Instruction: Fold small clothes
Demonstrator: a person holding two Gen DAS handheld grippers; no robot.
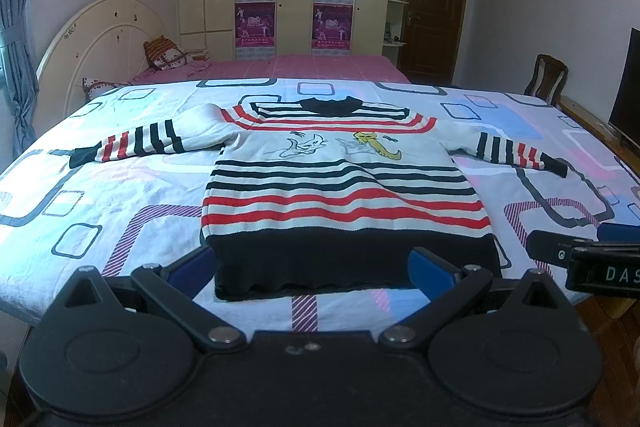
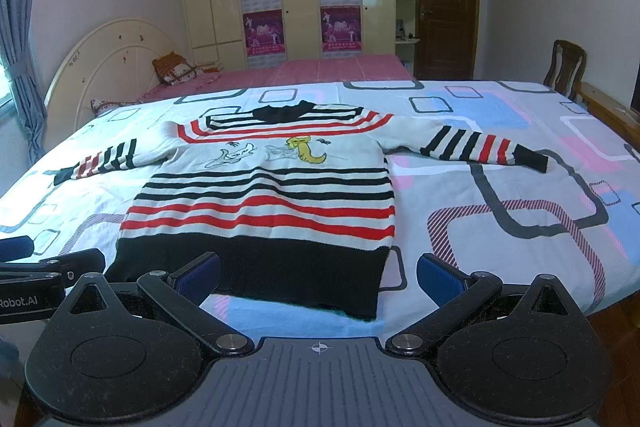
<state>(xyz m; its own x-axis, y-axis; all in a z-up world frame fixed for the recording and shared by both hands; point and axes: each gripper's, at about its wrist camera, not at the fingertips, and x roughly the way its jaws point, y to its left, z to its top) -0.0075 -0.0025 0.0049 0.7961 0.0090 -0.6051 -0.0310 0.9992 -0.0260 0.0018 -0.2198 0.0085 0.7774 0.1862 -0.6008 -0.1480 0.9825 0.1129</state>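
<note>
A small knitted sweater (image 1: 340,183) with red, black and white stripes, a black hem and cartoon animals lies flat, face up, on a patterned sheet, both sleeves spread out sideways. It also shows in the right wrist view (image 2: 268,195). My left gripper (image 1: 312,269) is open and empty, its blue pads on either side of the black hem, just above the near edge. My right gripper (image 2: 318,273) is open and empty near the hem's right corner. Each gripper shows at the edge of the other's view: the right gripper (image 1: 596,259) and the left gripper (image 2: 40,267).
The sheet (image 1: 120,187) covers a table; its near edge lies just under the grippers. Behind it stands a pink bed (image 1: 304,67) with a cream headboard and cushions. A wooden chair (image 1: 546,79) stands at the far right, a wardrobe and a door at the back.
</note>
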